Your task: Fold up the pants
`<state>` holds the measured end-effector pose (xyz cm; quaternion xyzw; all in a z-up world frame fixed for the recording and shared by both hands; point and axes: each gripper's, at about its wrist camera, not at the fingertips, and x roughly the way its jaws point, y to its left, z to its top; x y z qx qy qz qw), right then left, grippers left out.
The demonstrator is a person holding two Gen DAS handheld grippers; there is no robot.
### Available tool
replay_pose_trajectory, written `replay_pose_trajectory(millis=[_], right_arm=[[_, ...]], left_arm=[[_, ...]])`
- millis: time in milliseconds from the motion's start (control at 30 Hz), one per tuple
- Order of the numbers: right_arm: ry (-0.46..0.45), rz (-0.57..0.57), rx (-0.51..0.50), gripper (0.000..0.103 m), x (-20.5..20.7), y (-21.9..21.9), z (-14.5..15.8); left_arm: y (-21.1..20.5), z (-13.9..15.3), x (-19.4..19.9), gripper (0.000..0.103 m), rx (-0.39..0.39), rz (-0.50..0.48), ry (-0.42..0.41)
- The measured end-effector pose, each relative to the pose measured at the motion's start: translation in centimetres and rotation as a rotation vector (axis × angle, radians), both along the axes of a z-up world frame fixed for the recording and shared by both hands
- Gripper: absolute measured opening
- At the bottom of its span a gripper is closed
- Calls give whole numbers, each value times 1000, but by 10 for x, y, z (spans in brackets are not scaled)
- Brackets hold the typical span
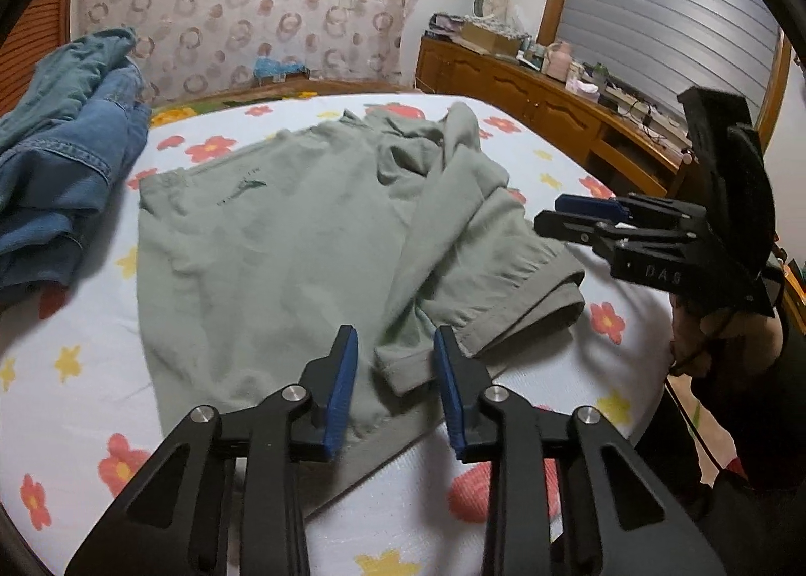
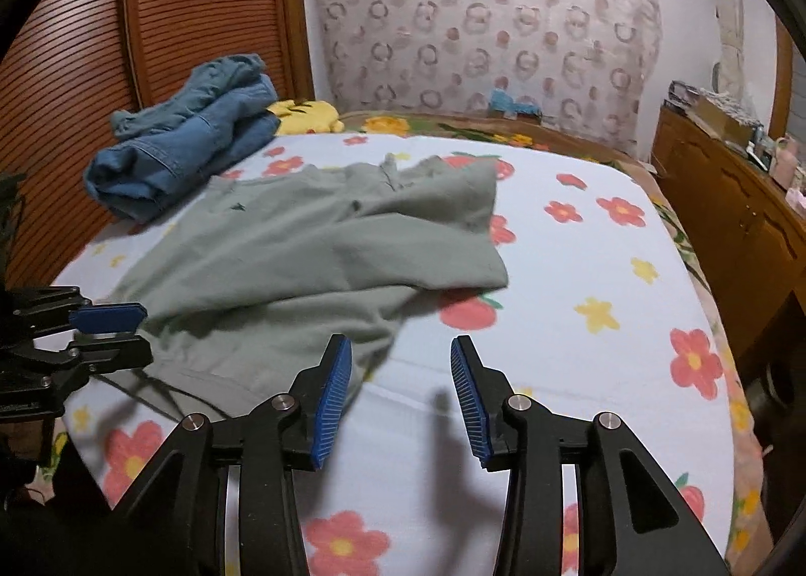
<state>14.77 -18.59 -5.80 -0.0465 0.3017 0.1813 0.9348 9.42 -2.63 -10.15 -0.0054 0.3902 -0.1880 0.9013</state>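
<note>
Two black two-finger grippers with blue ribbed pads hover over pale grey-green cotton pants [image 1: 282,243] lying rumpled on a white flower-printed bedsheet [image 2: 579,263]. The left gripper [image 1: 395,359] has its jaws apart above a trouser cuff, nothing pinched. The right gripper [image 2: 400,374] is likewise parted and empty, over bare sheet beside the cloth's edge.

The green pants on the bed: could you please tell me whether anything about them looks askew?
Yes. The green pants lie unevenly: one leg is bunched and twisted across the other toward the right, and its cuffs don't line up.
</note>
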Motion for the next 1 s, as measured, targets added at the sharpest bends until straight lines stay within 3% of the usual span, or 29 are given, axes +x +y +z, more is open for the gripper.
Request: replay_pose_trajectory(millis=[100,200,367,500,667,1000], right_arm=[[-8,-7,4,43,3,3,4],[-2,-10,19,43,7,-2,3],[-8,-16,39,43,6,-9,-1],[-15,-8,53,43,1,-18,-4],[-33,7,41,43,-6,-17,-2],[15,180,51,39,-29,6,-8]], left_arm=[[-2,-1,0,9,2,-2,3],[-3,5,-4,5,-2,-4,-10],[9,35,-20,4,-41,16,-78],[24,51,-29,4,-26,55,-118],[47,48,-34,4,-23,111,-105],[66,15,-30,4,-14,169,-35]])
